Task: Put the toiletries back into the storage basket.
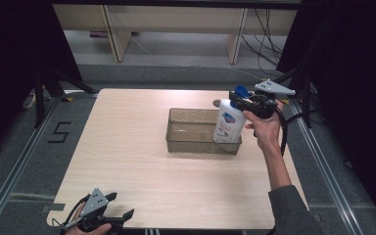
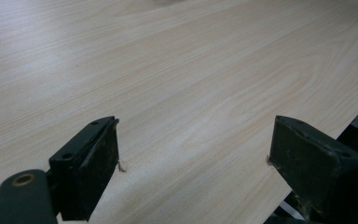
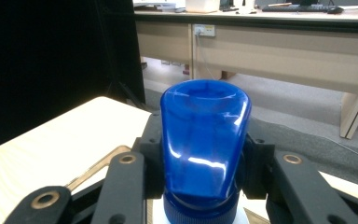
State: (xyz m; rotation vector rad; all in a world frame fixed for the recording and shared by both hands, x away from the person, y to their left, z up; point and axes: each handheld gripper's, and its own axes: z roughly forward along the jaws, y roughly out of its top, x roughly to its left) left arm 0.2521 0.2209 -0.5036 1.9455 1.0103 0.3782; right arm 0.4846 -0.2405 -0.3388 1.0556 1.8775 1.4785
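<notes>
A white bottle with a blue cap is being held upright at the right end of a clear plastic bin, its base down inside the bin. The bin is sat on a light wood table, a bit right of centre and toward the far side.

The right gripper is clamped on the bottle's top end — in the right gripper view the blue cap can be seen squeezed between the two black jaws, one on each side, both touching it. The right hand is wrapped round the gripper body, with the grey three-cornered plate on top and the cable hanging down beside the forearm.

The left gripper is parked at the near left corner of the table, well apart from the bin, held low in the left hand. Its jaws are spread wide — in the left gripper view bare wood grain is seen between them and nothing is gripped.

Past the table, grey floor, pale desk legs and some cables can be made out.
</notes>
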